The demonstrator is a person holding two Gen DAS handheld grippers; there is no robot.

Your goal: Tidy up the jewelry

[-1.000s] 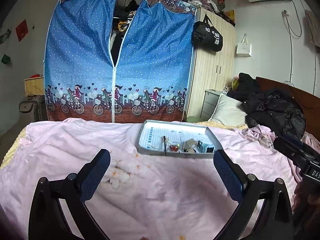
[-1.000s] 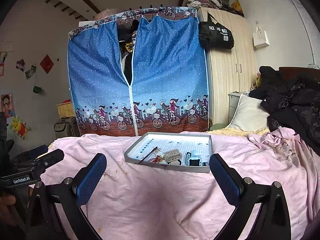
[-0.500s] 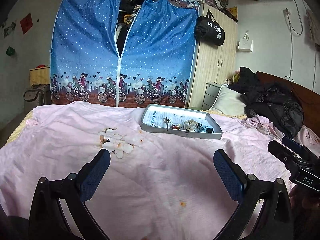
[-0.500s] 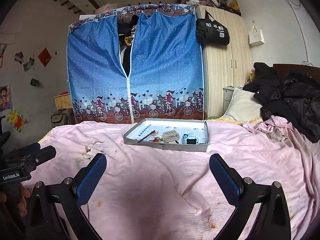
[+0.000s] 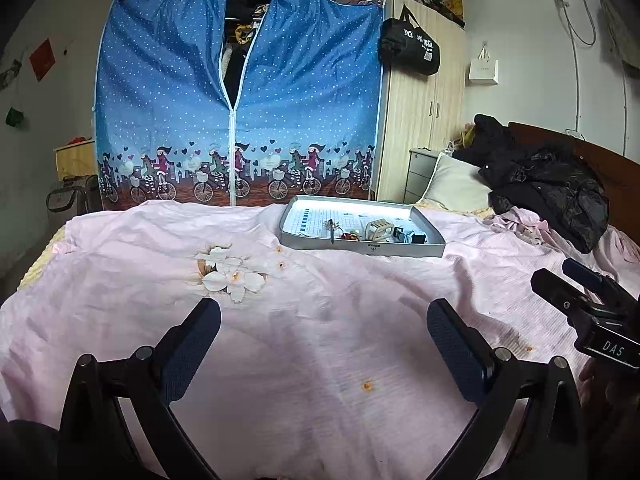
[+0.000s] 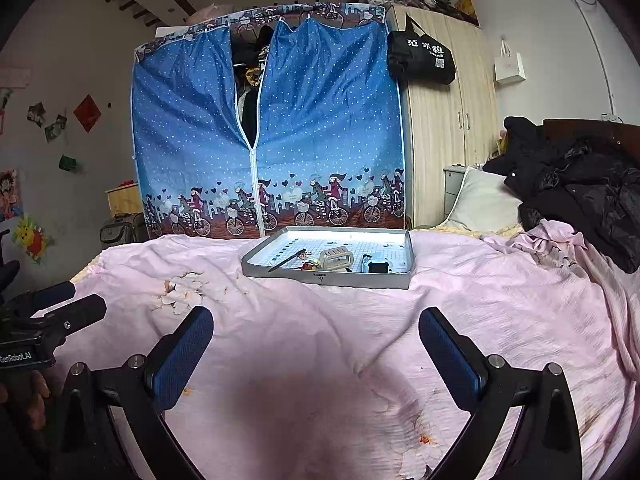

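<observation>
A shallow grey tray (image 5: 400,249) (image 6: 340,278) lies on the pink bedsheet at the far side of the bed. Inside it are a dark pen-like stick (image 6: 287,260), small red and gold jewelry pieces (image 6: 308,266), a cream ring-shaped holder (image 6: 337,258) and a small black box (image 6: 377,267). My left gripper (image 5: 324,330) hangs open over bare sheet well short of the tray. My right gripper (image 6: 316,338) is open too, equally far back, with nothing between its fingers. Each gripper shows at the edge of the other's view.
A blue fabric wardrobe (image 5: 236,112) stands behind the bed, a wooden wardrobe (image 6: 448,120) with a black bag beside it. Dark jackets (image 5: 548,184) and a pillow (image 6: 480,204) pile at the right. A printed flower (image 5: 228,272) marks the sheet.
Both grippers have pulled back from the tray, which now looks smaller and farther off. More pink sheet lies between the fingers and the tray. Both stayed open.
</observation>
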